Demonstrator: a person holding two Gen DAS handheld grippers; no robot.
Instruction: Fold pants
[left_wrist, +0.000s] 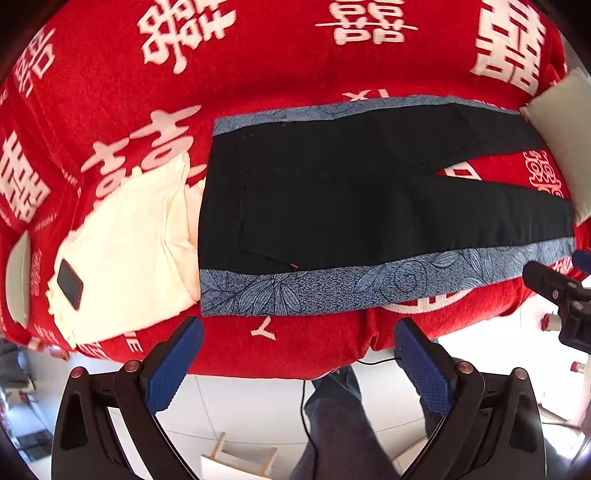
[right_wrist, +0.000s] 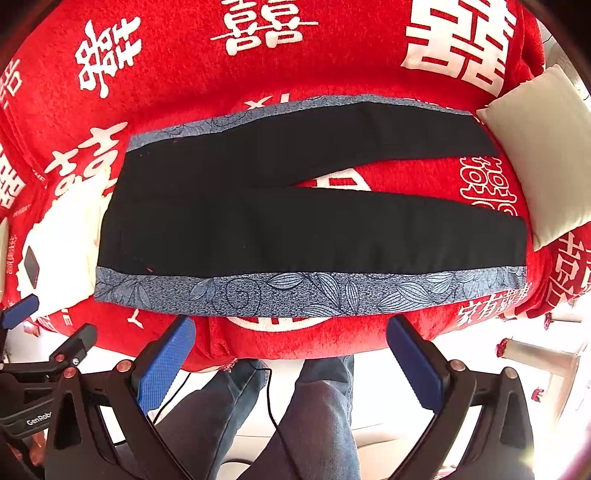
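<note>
Black pants (left_wrist: 351, 199) with blue leaf-patterned side stripes lie flat on a red bed cover, waist to the left, legs spread in a narrow V to the right. They also show in the right wrist view (right_wrist: 280, 229). My left gripper (left_wrist: 299, 328) is open and empty, just off the near edge of the bed below the waist end. My right gripper (right_wrist: 291, 325) is open and empty, just below the near patterned stripe (right_wrist: 314, 295) at mid-leg. The right gripper (left_wrist: 561, 291) also shows at the right edge of the left wrist view, and the left gripper (right_wrist: 48, 339) at the left edge of the right wrist view.
A cream garment (left_wrist: 125, 251) with a dark phone (left_wrist: 70, 282) on it lies left of the waistband. A pale cushion (right_wrist: 543, 155) sits by the leg ends. The red cover (right_wrist: 221, 74) with white characters spreads beyond. The person's jeans legs (right_wrist: 314, 413) and a cable are below.
</note>
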